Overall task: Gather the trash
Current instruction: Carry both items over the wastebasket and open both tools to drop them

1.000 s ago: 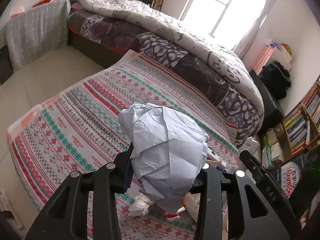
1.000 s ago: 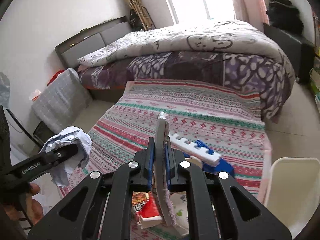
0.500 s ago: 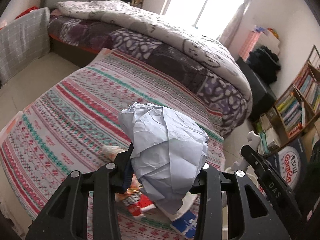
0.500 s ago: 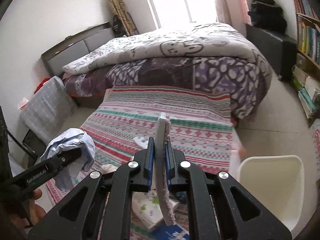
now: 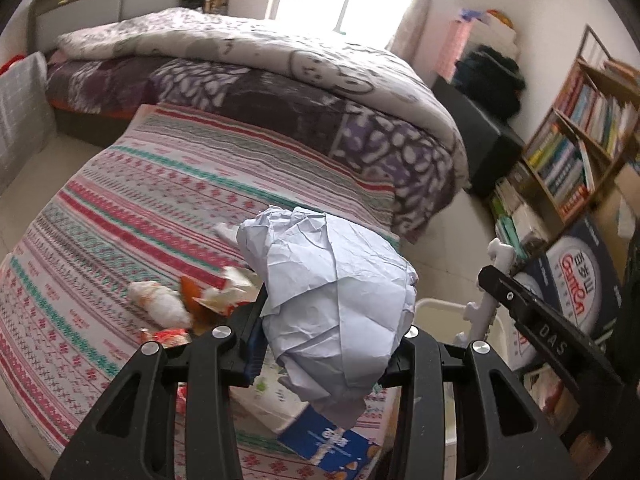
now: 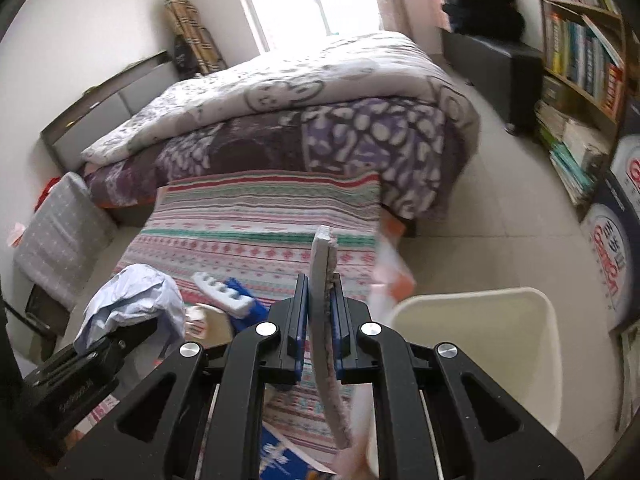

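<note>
Crumpled pale-blue paper (image 5: pixel 336 304) pinched by left fingers (image 5: pixel 256 340); right fingers (image 6: pixel 300 320) pinch grey pad (image 6: pixel 322 280).

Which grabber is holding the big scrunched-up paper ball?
The left gripper holds the crumpled pale-blue paper ball; the right gripper pinches a thin flat pad.

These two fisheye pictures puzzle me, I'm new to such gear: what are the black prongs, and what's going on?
No robot here: a person carries a hand-held two-finger gripper in each hand, each with a camera looking along its fingers. In the left wrist view the left gripper is shut on a crumpled pale blue paper ball. In the right wrist view the right gripper is shut on a thin flat grey-white pad, seen edge-on. Below lies a striped red-and-green patterned cloth with litter on it: an orange-and-white wrapper and a blue-and-white packet. A cream plastic bin stands beside the cloth, likely for the trash.
</note>
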Available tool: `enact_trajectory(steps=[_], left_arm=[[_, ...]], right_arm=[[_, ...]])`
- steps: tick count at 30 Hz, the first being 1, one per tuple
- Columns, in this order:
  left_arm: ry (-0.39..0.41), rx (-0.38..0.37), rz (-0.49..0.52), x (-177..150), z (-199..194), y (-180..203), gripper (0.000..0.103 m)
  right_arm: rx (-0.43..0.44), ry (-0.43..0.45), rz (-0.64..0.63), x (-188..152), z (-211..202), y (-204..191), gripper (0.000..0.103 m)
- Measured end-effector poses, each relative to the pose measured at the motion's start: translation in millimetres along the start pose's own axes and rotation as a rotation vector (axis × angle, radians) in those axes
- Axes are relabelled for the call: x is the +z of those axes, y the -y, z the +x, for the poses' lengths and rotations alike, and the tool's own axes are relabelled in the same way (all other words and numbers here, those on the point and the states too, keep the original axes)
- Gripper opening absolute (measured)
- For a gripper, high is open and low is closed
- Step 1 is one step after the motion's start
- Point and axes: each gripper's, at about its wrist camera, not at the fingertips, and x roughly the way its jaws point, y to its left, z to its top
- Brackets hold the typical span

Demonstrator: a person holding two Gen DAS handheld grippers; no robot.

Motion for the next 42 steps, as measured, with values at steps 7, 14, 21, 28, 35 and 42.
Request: enact_trajectory(steps=[7,14,21,28,35,42], left_arm=[[-0.034,-0.025,0.050,-10,14,36,0.040],[-0.062,-0.065,0.093,-21,26,76,0.040],[-0.106,-0.093,0.153,-38,44,117,0.040],[-0.148,-0.135,0.188,-55,53,152,0.040],[-0.196,-0.155,0.244,-71,69,186,0.040],[-0.202,-0.179,0.257,-77,80,204,0.071]], right_arm=[[-0.085,-0.032,0.091,2,-2,51,0.010],[-0.175,-0.051,0.153,4,-7,92,0.012],[-0.261,-0.041,0.204,2,-19,128,0.040],[-0.316,-0.020,0.326,1,-36,180,0.056],[-0.322,-0.013,0.404,1,-45,209,0.061],[-0.320,0.010,0.418,1,-53,215,0.071]])
